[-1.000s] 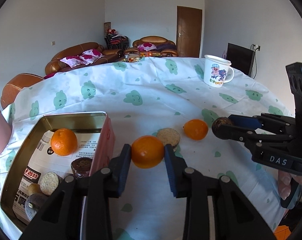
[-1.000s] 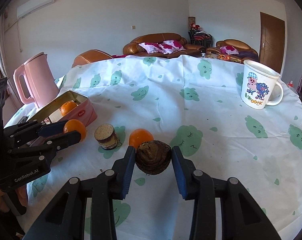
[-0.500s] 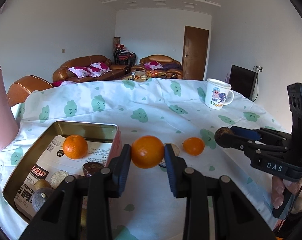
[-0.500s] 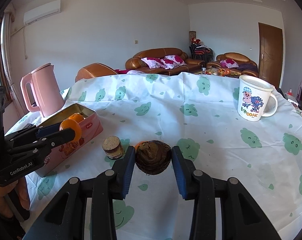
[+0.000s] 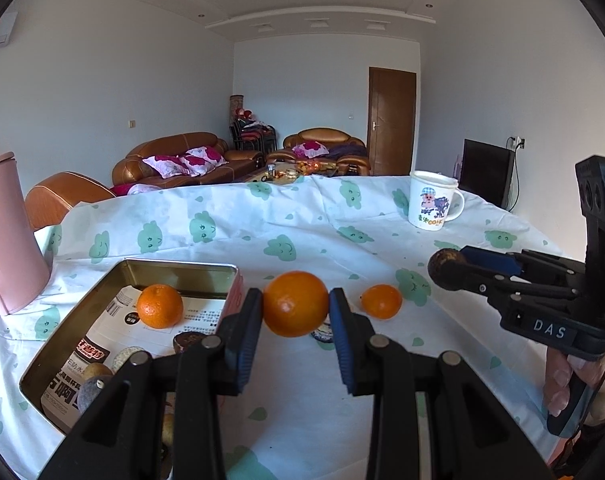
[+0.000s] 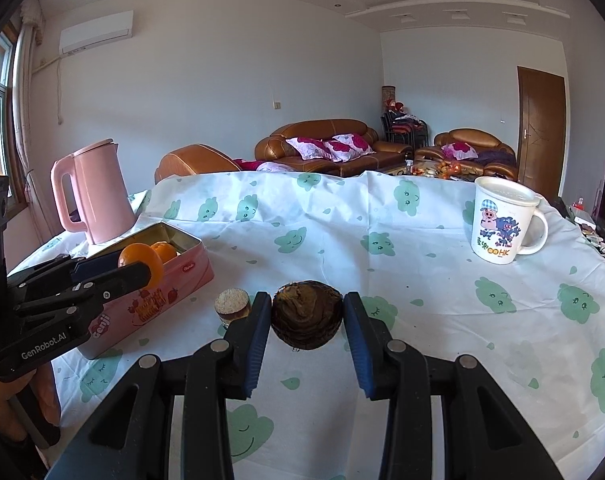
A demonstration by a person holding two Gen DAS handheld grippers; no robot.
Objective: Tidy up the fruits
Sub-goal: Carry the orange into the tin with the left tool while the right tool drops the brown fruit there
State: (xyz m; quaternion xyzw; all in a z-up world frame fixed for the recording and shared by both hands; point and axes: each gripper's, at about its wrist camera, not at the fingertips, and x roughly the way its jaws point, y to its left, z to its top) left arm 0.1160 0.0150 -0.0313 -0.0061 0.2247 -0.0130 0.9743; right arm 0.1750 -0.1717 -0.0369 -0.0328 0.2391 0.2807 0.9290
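Observation:
My left gripper [image 5: 295, 307] is shut on an orange [image 5: 295, 304] and holds it above the table, just right of the pink tin box [image 5: 78, 320]. The tin holds another orange [image 5: 159, 306] and several small brown and beige items. A third orange [image 5: 381, 301] lies on the cloth to the right. My right gripper [image 6: 306, 318] is shut on a dark brown fruit [image 6: 305, 314], held above the cloth; it shows in the left wrist view [image 5: 448, 269]. A small round brown item with a beige top [image 6: 232, 306] stands on the cloth beside it.
A pink kettle [image 6: 92, 192] stands behind the tin box [image 6: 170, 276] at the left. A white cartoon mug [image 6: 500, 220] stands at the far right of the table. The cloth [image 6: 382, 264] with green faces covers the table. Sofas stand beyond the far edge.
Both grippers have risen with their fruit, and the views have tilted up. The left gripper with the orange has come nearer the tin box.

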